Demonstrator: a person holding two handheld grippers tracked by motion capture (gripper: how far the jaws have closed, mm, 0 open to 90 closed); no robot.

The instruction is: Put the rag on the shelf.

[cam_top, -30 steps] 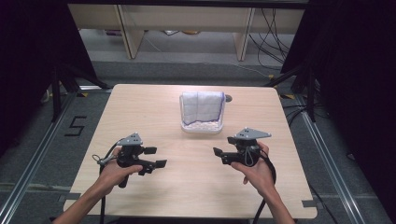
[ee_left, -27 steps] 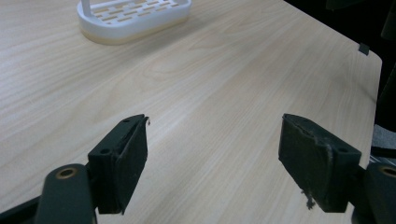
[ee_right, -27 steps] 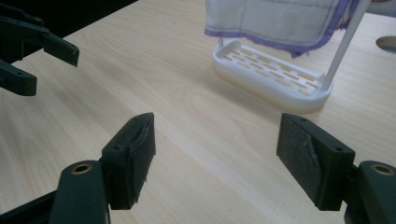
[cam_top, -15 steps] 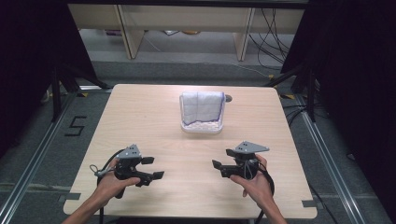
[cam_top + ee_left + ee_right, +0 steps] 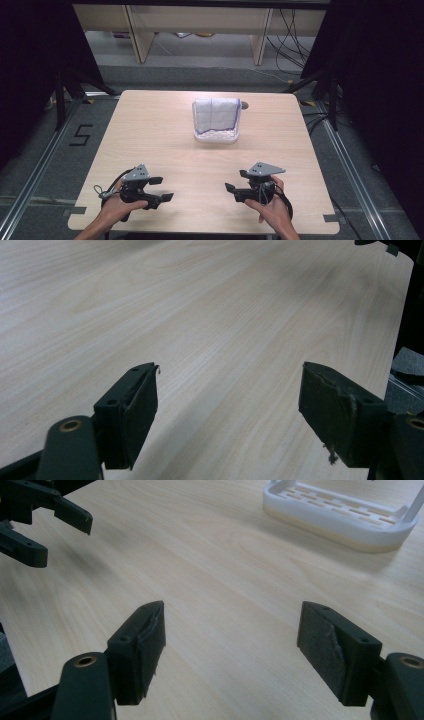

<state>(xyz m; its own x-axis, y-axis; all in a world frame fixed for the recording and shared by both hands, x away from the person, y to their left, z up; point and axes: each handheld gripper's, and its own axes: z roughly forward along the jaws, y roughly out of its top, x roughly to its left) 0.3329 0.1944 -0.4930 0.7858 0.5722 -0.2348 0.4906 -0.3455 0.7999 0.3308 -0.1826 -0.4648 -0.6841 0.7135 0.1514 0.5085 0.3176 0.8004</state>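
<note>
Both grippers (image 5: pixel 196 190) well short of basket (image 5: pixel 216 135)

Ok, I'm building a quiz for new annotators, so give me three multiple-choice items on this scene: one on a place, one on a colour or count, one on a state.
1. Where on the table does the white rack stand?
A. far half, near the middle
B. near left corner
C. between the two hands

2. What colour is the cloth draped on the rack?
A. plain red
B. white with purple edging
C. black

3. How do the jaws of the left tool and the right tool stand?
A. both shut on the cloth
B. left shut, right open
C. both open and empty

Answers:
1. A, since the high view shows the rack beyond both tools, about centred.
2. B, since the folded cloth looks white with a purple border.
3. C, since each gripper view shows bare wood between wide-apart jaws.
</note>
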